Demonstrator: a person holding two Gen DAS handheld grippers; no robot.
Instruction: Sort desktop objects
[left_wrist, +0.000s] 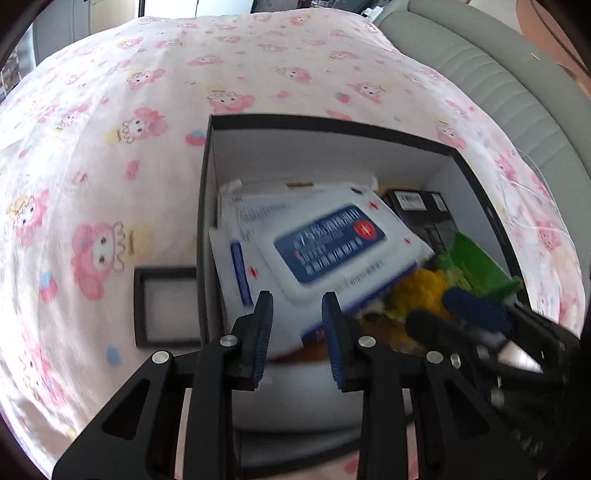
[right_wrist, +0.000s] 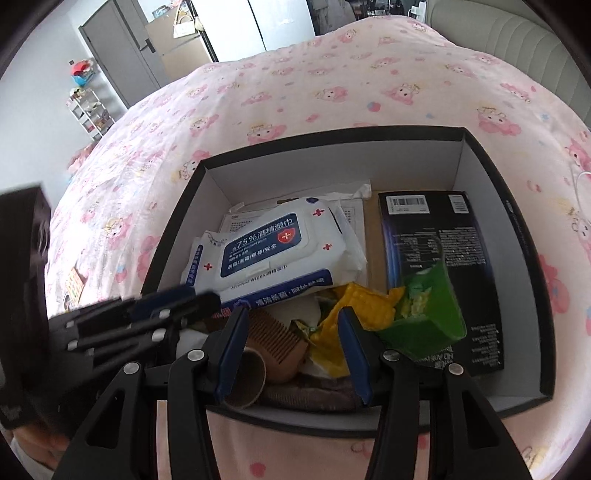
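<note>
Above the black box (right_wrist: 524, 266), both the left gripper (left_wrist: 297, 299) and right gripper (right_wrist: 291, 314) hang parted and empty over the wipes pack (right_wrist: 273, 251).

A bed (right_wrist: 332, 92) fills most of both views, covered by a pale pink sheet (left_wrist: 110, 147) printed with pink cartoon figures. A grey-green padded headboard (left_wrist: 498, 85) with vertical ribbing runs along its far right side. At the far left, in the right wrist view, stand a grey door (right_wrist: 118, 55) with a dark handle, a plain whitish wall (right_wrist: 33, 122) and a white wire shelf rack (right_wrist: 90, 112) holding small items. A tall white cabinet (right_wrist: 255, 22) rises beyond the bed. Soft, even daylight fills the room.
</note>
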